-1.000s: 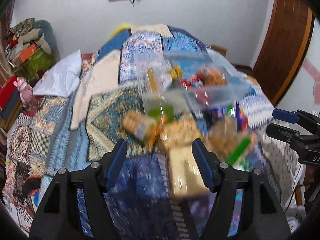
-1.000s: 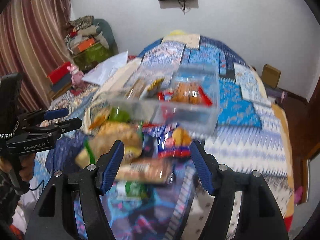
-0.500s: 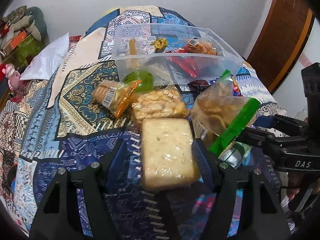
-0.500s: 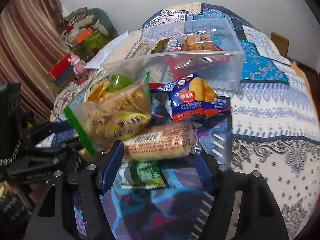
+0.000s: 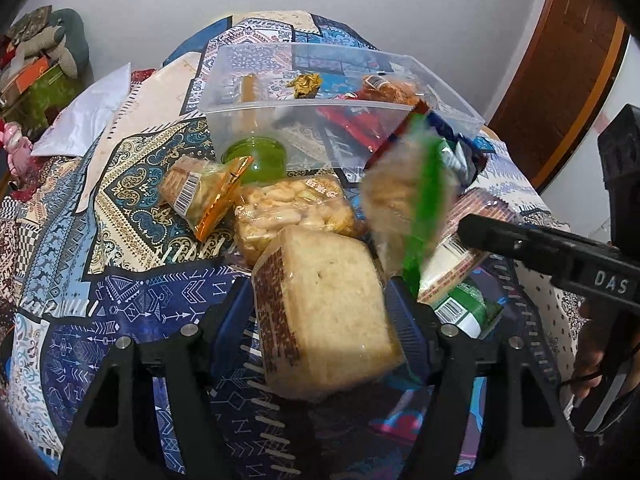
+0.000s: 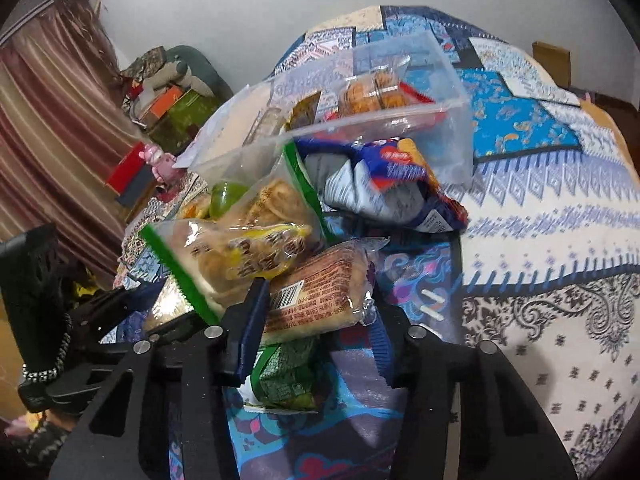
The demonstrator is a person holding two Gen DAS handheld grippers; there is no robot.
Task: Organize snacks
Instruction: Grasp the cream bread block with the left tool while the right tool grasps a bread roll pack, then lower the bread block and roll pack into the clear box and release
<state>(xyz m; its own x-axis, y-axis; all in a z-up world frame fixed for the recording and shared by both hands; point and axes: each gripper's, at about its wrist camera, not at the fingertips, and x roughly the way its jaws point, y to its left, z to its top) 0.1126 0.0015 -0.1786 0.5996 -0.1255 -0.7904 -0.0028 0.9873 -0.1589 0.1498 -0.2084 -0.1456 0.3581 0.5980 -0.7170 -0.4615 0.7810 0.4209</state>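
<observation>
Our left gripper [image 5: 320,312] pinches a pale wrapped bread block [image 5: 324,312]; our right gripper [image 6: 316,322], jaws just closing, clamps a brown-printed wrapped cake [image 6: 320,292].

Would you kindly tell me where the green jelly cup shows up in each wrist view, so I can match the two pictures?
Left wrist view: the green jelly cup sits upper centre, just in front of the clear plastic bin's near wall.
Right wrist view: it peeks out left of centre, behind the green-edged snack bag.
Shared landmark: the clear plastic bin.
</observation>
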